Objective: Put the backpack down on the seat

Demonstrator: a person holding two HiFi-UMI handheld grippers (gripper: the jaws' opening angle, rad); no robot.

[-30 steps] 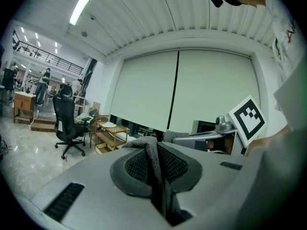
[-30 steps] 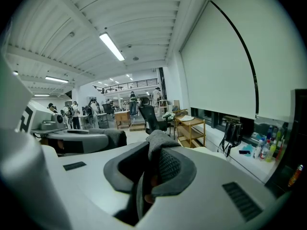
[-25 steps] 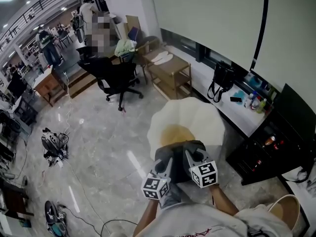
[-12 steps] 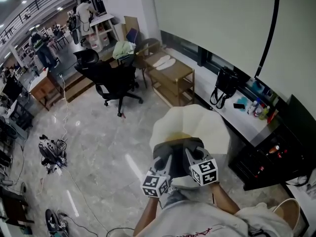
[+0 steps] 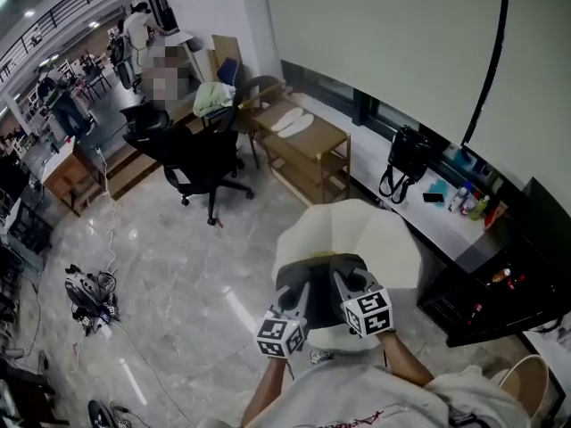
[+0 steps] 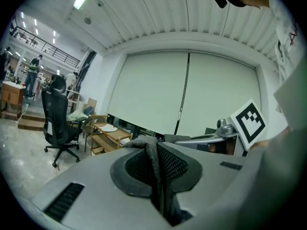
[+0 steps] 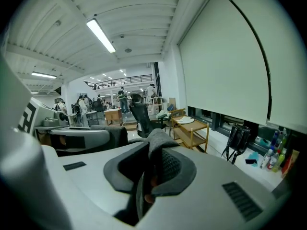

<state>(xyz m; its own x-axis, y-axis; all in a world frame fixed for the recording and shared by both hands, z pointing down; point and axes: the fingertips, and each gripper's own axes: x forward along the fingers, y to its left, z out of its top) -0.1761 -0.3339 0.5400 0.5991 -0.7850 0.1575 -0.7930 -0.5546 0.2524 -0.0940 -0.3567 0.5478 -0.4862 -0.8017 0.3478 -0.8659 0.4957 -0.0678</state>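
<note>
Nearest, the left gripper is clenched on a grey strap of the backpack. Beside it, the right gripper pinches a second strap. The backpack hangs low over the cream seat. Farther off stand a wooden shelf and a black office chair.

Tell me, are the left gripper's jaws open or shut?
Shut: the left gripper pinches a fold of the dark grey fabric backpack between its padded jaws.
</note>
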